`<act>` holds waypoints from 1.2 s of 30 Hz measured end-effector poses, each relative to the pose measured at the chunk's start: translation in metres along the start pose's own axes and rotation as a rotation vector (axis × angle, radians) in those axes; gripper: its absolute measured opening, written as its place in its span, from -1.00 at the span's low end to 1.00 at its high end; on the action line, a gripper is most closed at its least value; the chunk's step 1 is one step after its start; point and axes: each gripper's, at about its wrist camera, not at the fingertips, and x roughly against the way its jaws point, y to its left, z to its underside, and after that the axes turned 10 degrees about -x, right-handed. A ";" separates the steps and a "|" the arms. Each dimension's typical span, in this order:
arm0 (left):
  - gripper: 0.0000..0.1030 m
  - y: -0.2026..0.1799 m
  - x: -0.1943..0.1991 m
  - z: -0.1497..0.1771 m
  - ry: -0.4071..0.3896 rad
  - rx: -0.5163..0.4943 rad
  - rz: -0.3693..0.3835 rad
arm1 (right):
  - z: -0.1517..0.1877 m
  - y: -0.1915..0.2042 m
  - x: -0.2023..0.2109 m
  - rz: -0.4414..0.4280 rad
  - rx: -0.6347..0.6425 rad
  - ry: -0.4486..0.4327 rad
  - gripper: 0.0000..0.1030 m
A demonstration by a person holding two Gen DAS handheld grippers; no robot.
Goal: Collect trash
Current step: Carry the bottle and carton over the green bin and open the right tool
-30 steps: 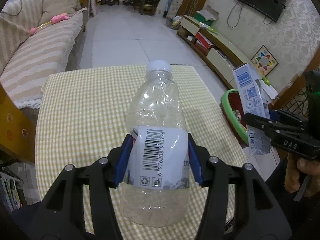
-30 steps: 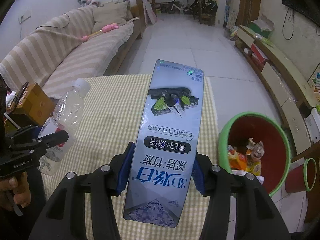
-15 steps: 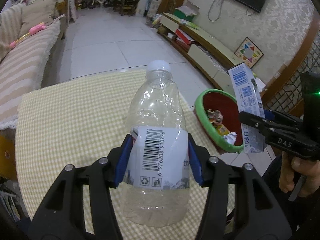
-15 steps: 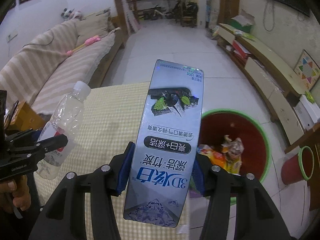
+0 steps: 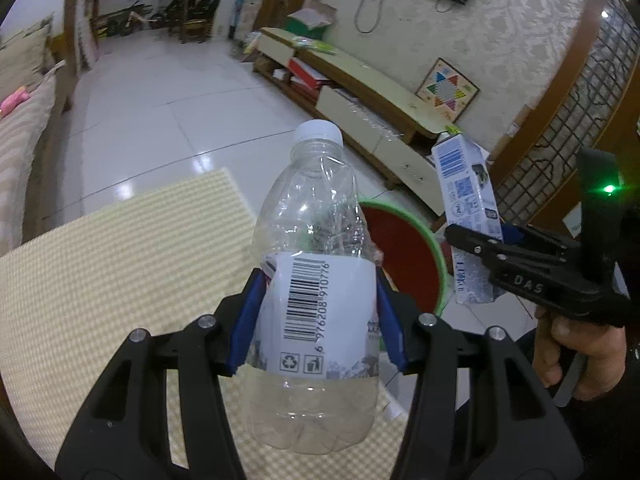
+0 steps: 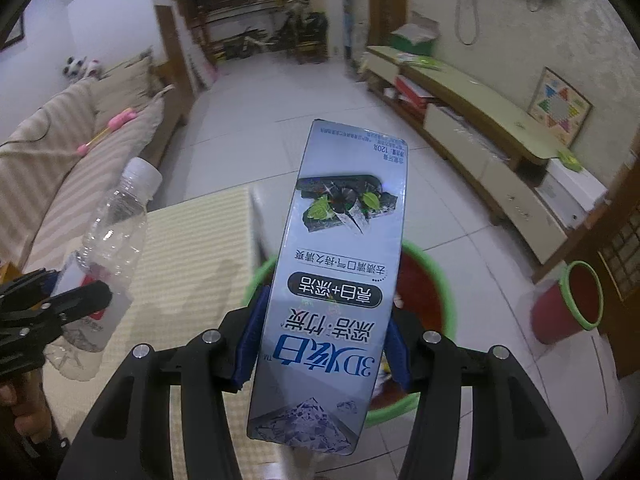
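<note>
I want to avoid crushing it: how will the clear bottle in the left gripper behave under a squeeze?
The bottle looks empty, so probably very light. Its thin clear wall is already creased above the label, so it would likely buckle under a harder squeeze from the left gripper. The smooth round body might slip or twist between the pads.

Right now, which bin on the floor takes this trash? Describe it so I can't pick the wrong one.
Find the yellow checked table. The big bin sits on the floor at its edge, behind the toothpaste box. It is wide, green-rimmed, with trash inside, unlike the small red cup-shaped bin farther right.
</note>
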 end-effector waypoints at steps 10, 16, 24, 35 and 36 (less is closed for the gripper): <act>-0.01 -0.028 -0.031 -0.031 0.021 -0.028 0.080 | -0.008 -0.048 -0.011 0.042 -0.097 -0.008 -0.02; -0.01 -0.035 -0.045 -0.037 0.046 -0.029 0.108 | -0.009 -0.060 -0.021 0.047 -0.135 0.003 -0.01; 0.00 -0.041 -0.057 -0.043 0.055 -0.021 0.120 | -0.009 -0.053 -0.029 0.058 -0.100 0.011 -0.02; 0.00 -0.038 -0.057 -0.042 0.056 -0.007 0.120 | -0.012 -0.046 -0.045 0.066 -0.058 0.041 0.00; 0.00 -0.037 -0.056 -0.042 0.055 -0.006 0.119 | -0.011 -0.045 -0.046 0.072 -0.053 0.043 0.04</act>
